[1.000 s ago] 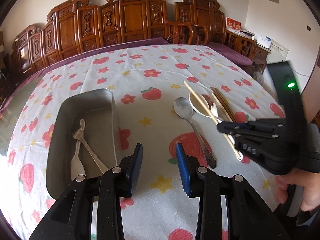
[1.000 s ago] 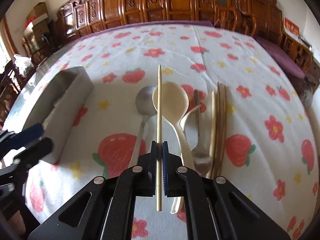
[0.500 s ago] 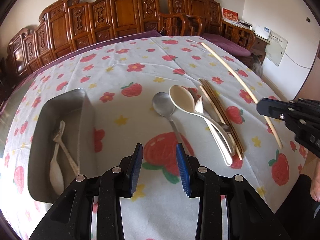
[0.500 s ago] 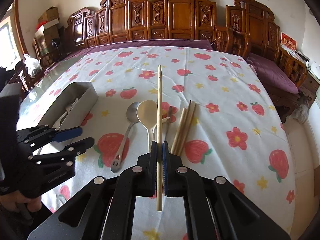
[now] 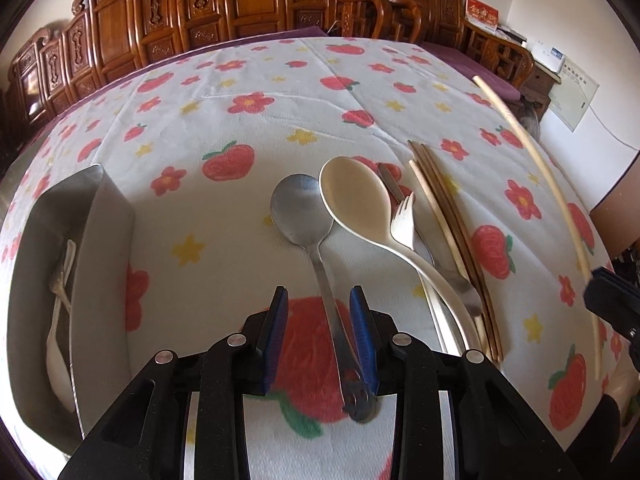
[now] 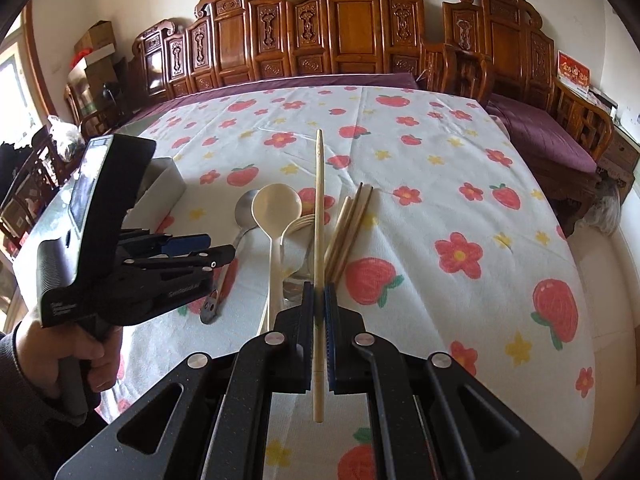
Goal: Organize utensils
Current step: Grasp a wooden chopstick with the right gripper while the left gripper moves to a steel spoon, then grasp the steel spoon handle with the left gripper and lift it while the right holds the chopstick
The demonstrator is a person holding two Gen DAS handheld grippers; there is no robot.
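The metal spoon (image 5: 304,216) is taken as the landmark; it lies on the flowered tablecloth (image 5: 248,128) with its bowl away from the camera and its handle running back toward the left gripper (image 5: 320,300). That handle is seen between the left gripper's blue pads (image 5: 362,332), close against the right-hand pad and clear of the left-hand one. The jaws have just been closing a little but are still apart, and no squeeze on the handle can be made out.

Just beside the metal spoon, on its right in the left wrist view, a cream spoon (image 5: 356,200) is laid, its bowl touching or overlapping the metal bowl's edge. Beyond that a pale fork (image 5: 404,224) and a bundle of wooden chopsticks (image 5: 452,232) are found, with the metal handle of another utensil (image 5: 452,276) under them; its kind cannot be told.

Well to the left of the metal spoon a metal tray (image 5: 108,216) is set, with a white spoon (image 5: 54,344) and a fork (image 5: 64,264) inside.

A single pale chopstick (image 6: 319,216) is clamped between the closed jaws of the right gripper (image 6: 319,300) and held above the tablecloth, right of the bundle. The left gripper's handle is held by a hand (image 6: 80,356).
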